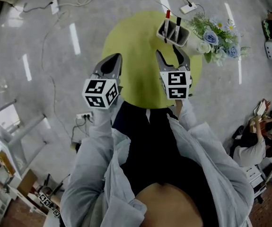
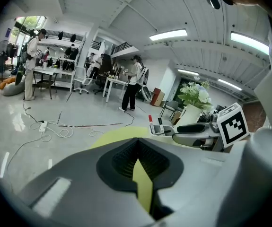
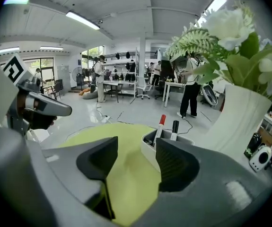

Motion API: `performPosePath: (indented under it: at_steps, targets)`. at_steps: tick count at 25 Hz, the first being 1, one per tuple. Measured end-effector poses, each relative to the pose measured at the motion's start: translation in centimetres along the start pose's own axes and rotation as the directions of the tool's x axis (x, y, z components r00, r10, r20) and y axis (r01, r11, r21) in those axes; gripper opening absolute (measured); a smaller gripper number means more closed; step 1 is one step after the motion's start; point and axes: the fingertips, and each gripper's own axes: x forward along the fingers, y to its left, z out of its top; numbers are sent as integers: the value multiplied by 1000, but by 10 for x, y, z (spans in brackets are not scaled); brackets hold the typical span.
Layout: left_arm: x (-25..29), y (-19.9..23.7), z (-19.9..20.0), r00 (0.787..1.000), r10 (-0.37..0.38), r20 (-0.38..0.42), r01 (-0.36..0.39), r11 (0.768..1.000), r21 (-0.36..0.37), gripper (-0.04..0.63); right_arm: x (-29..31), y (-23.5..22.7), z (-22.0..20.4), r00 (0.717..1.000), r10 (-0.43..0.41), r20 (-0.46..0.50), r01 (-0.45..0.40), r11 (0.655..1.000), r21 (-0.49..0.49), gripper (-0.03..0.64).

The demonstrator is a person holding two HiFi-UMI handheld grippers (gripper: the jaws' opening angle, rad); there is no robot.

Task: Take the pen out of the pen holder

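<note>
The pen with the red cap (image 1: 167,18) stood upright in the pen holder (image 1: 186,36), beside a second pen with a black cap (image 1: 177,25), both leaning slightly with their caps above the rim. The holder, a pale open tub, sat near the far edge of the round yellow-green bench (image 1: 136,67), just beside a white vase of flowers (image 1: 215,38). The right claw (image 1: 168,54) hung above the bench, short of the holder and aimed toward it. Its jaws stood wide apart with nothing between them, and only the bench top and the holder's near wall (image 3: 148,153) showed through the gap (image 3: 136,159). In that view the red cap (image 3: 162,119) and the black cap (image 3: 174,125) rose just beyond the right-hand jaw, untouched. The left claw (image 1: 115,59) hovered over the bench's left side, well apart from the holder. Its jaws were pressed together at the tips (image 2: 136,145) and gripped nothing.
</note>
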Motion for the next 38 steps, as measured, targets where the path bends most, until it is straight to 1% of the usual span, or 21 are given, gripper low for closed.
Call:
performPosePath:
  at_steps: [3, 8, 11, 16, 22, 26, 29, 38]
  targets:
    - [10, 16, 0, 1000, -16, -12, 16, 1000, -11, 18, 16, -2, 2, 999, -32, -15, 32, 999, 3, 238]
    - [22, 30, 0, 999, -40, -34, 40, 999, -14, 18, 31, -8, 1, 996, -75, -38, 75, 997, 3, 215]
    - [28, 38, 0, 998, -47, -40, 47, 999, -19, 18, 41, -12, -3, 994, -92, -62, 93, 996, 8, 212]
    - [33, 47, 0, 998, -52, -47, 50, 998, -28, 18, 53, -17, -3, 991, -112, -72, 113, 994, 7, 187]
    - [30, 55, -10, 996, -43, -76, 41, 999, -33, 18, 65, -21, -5, 986, -131, -101, 132, 991, 1, 144]
    - [27, 58, -15, 995, -39, -87, 36, 999, -39, 18, 69, -23, -10, 981, -144, -127, 145, 989, 0, 103]
    - [27, 58, -18, 995, -39, -93, 36, 999, -39, 18, 69, -27, -11, 979, -161, -127, 163, 987, 2, 57]
    - [20, 51, -20, 995, -44, -94, 41, 999, -33, 18, 62, -29, -8, 977, -181, -112, 181, 983, -5, 43]
